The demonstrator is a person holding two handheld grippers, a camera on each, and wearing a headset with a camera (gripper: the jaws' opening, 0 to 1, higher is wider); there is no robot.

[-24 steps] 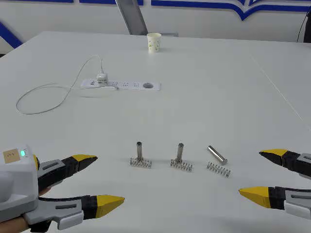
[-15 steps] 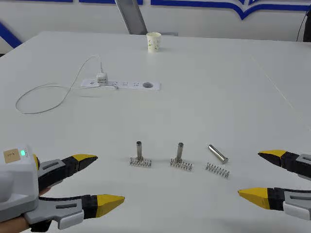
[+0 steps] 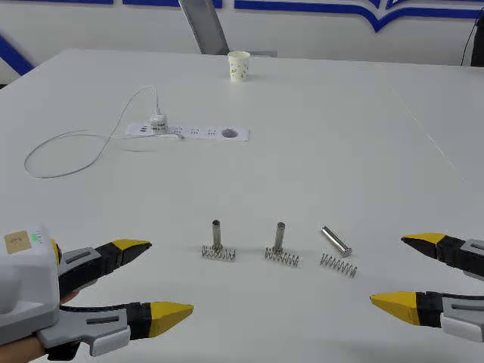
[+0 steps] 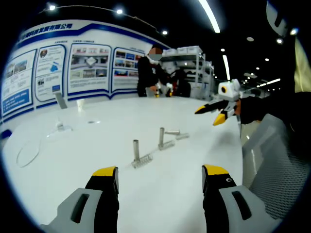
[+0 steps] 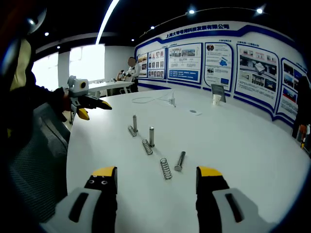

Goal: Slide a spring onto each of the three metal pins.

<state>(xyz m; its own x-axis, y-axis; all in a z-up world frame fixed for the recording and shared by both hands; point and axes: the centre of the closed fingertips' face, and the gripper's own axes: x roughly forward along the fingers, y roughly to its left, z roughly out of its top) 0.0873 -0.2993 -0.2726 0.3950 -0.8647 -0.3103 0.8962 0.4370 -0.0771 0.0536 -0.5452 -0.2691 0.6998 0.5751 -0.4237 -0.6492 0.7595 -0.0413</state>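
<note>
Well, left gripper point(image 3: 170, 277) and right gripper point(image 3: 387, 270) gape empty (yellow-tipped) near coiled springs point(image 3: 218, 253), smooth pins point(image 3: 216, 234).

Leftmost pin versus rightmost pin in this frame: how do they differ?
The leftmost pin stands upright; the rightmost pin lies on its side. The leftmost pin sits nearer the left gripper, the rightmost pin nearer the right gripper. Both are bare metal, their springs lying loose in front.
</note>
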